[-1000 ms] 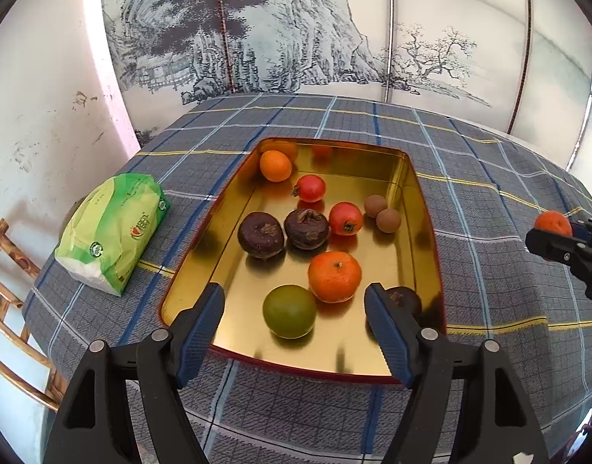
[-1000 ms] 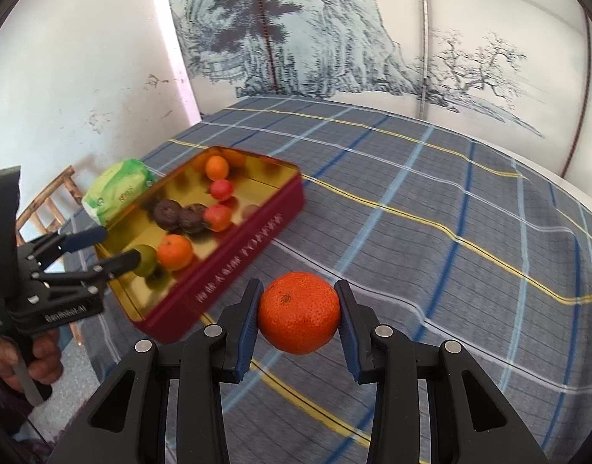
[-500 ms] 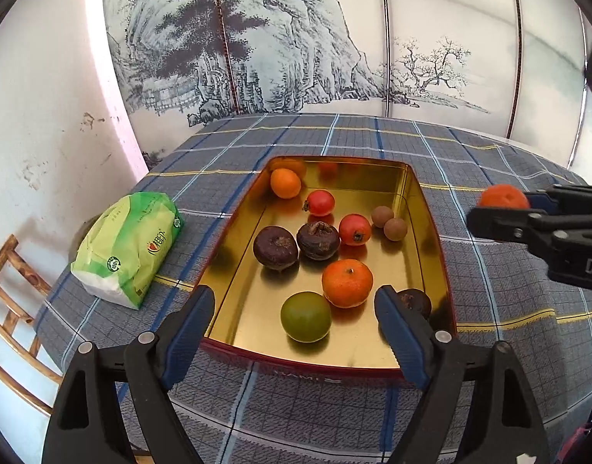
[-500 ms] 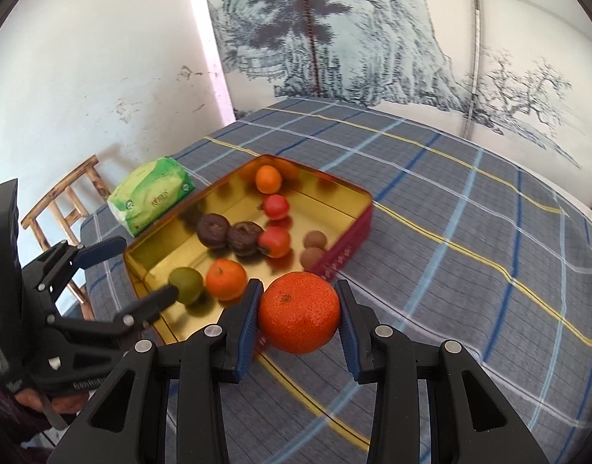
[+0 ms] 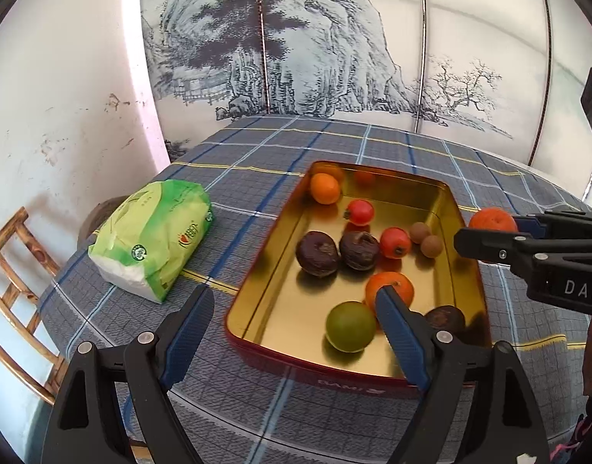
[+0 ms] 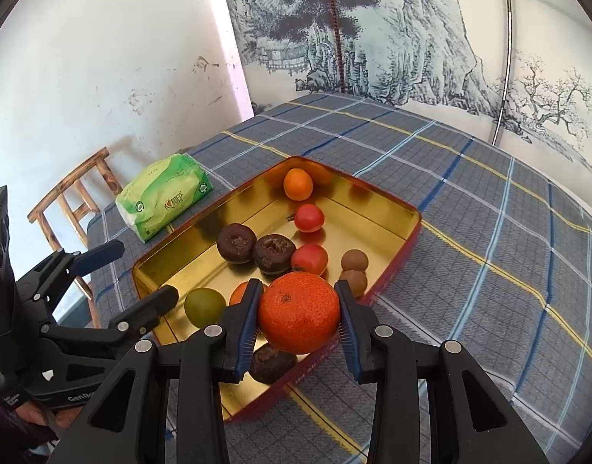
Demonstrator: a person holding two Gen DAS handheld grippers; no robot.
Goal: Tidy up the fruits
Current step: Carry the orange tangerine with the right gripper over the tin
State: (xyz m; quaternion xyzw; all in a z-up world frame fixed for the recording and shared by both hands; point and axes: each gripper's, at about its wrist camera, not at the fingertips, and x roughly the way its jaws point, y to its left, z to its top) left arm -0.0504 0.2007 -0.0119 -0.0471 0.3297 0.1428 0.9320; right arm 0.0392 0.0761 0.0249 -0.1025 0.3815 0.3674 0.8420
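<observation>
Moved: since a second ago the right gripper point(image 6: 299, 319) has carried its orange from out over the cloth to just above the near right edge of the tin.
Right gripper: its two blue pads squeeze the big orange point(image 6: 299, 312) from both sides, so it cannot roll or drop on the way.
Left gripper point(image 5: 294, 326): fingers spread wide, holding nothing, waiting at the near end of the tin.
Tin point(image 6: 385, 200): gold inside, red outside, with walls that stop fruit rolling off.
Fruit in the tin: a small orange point(image 6: 298, 183) in the far corner, two red ones, two dark ones, two little brown ones, a green one point(image 6: 204, 306) at the near end.
Green packet point(image 6: 164, 195): on the cloth, left of the tin.
Next, I think: lower the orange into a bare spot and let go gently.
</observation>
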